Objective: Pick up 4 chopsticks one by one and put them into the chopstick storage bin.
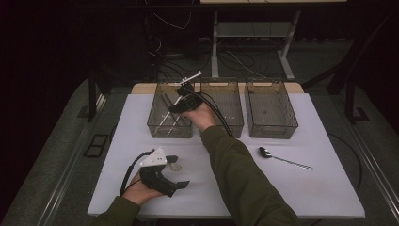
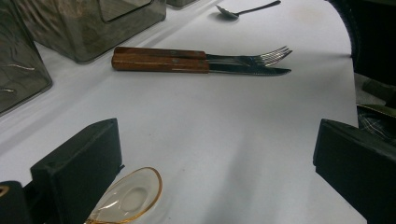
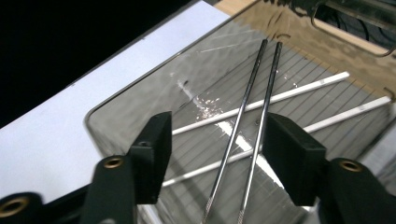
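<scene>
Nearest the camera, the left gripper rests on the white table, jaws wide apart and holding nothing, a clear gold-rimmed spoon just beside one jaw. Beyond it lie a wooden-handled fork and knife, touching side by side, unsorted. Over the leftmost bin, the right gripper has its jaws parted; the metal chopsticks lie in the bin with white chopsticks, apparently released. At the right, a metal spoon waits on the table. Sorting looks partly done.
</scene>
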A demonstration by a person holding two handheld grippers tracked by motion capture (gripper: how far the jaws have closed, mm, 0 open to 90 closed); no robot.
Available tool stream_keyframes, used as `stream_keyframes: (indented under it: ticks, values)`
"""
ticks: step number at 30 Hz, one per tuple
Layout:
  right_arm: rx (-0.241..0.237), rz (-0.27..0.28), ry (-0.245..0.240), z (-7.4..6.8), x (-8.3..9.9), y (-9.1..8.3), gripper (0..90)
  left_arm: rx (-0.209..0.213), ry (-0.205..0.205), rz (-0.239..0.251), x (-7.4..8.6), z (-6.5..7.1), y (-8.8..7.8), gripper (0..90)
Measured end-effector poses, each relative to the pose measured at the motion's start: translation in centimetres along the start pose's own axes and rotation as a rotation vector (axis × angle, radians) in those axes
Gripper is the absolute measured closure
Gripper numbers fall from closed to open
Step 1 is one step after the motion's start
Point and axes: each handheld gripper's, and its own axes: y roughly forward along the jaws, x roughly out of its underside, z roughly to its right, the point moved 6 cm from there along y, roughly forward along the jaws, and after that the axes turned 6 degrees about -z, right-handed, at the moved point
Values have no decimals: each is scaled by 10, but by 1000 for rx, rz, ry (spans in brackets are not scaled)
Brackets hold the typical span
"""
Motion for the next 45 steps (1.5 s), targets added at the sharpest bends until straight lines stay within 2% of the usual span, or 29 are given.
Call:
stream_keyframes:
  ticks: [3,7,18,22,28,32,45]
  values:
    - [12,28,-28,1,5,-13,352,-1,9,-2,0,0,1,0]
    - [-9,48,-50,2,16,-26,311,1,5,0,0,1,0,0]
    - [-31,81,-99,7,49,-59,294,-1,-11,7,0,1,2,0]
    - [-37,97,-109,10,63,-71,293,-3,-6,-8,1,1,1,0]
    - [-36,116,-117,19,88,-91,293,-5,-10,-8,1,1,2,0]
    - [-47,128,-104,24,104,-105,294,-9,-13,-8,1,0,2,0]
    - [-25,148,-89,46,156,-140,294,-18,-7,-17,2,-1,3,0]
